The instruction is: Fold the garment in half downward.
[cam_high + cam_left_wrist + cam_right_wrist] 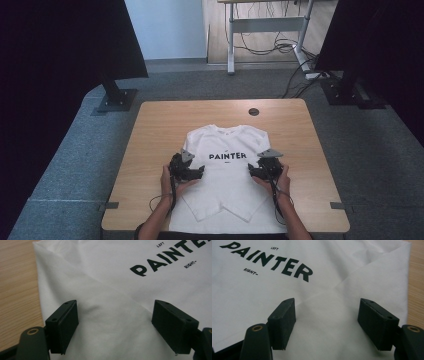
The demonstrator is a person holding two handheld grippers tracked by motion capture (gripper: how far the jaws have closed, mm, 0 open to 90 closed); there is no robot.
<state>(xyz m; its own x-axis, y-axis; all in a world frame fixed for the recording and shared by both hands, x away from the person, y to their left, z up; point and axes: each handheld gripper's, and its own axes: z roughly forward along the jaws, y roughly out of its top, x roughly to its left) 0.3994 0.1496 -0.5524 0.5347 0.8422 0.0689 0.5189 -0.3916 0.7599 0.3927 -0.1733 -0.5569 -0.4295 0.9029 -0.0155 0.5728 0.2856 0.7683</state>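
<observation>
Black jaws are spread wide on both grippers, nothing clamped; white cloth is seen between each pair. The left gripper [200,173] and right gripper [251,172] are set over the folded-in sleeves of the shirt [227,172], which is laid flat, print up, on the near middle of the table [155,135].
</observation>
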